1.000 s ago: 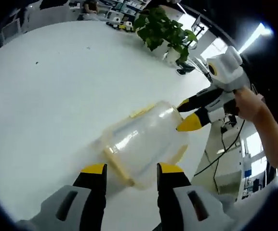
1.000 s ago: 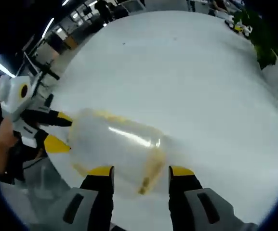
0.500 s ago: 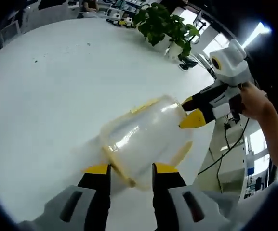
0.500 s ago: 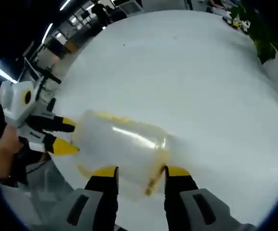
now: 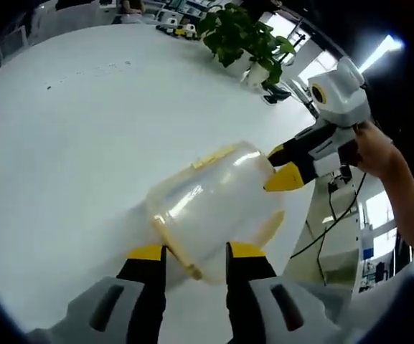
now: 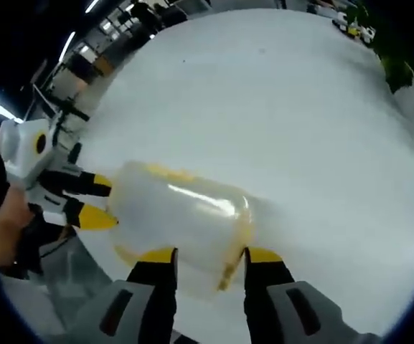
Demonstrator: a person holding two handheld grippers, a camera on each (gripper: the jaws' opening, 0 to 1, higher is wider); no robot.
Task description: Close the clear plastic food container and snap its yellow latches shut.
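The clear plastic container (image 5: pixel 214 201) lies on its side on the white table (image 5: pixel 63 129), with yellow latches along its rim. My left gripper (image 5: pixel 196 251) is shut on the yellow latch (image 5: pixel 169 236) at the container's near end. From the right, my right gripper (image 5: pixel 278 166) meets the far end. In the right gripper view the same container (image 6: pixel 178 208) lies across the picture. There my right gripper (image 6: pixel 212 254) is shut on the yellow latch (image 6: pixel 235 247) at its end, and the left gripper (image 6: pixel 105 201) holds the opposite end.
A potted plant (image 5: pixel 246 39) stands at the table's far edge. Beyond the right edge are cables and white equipment (image 5: pixel 336 236). A person's hand (image 5: pixel 375 154) holds the right gripper, and another hand (image 6: pixel 2 222) holds the left one. Bare table (image 6: pixel 278 107) spreads behind the container.
Both grippers' jaws narrowed onto the container's ends in the first half second and have held since. The container has hardly moved.
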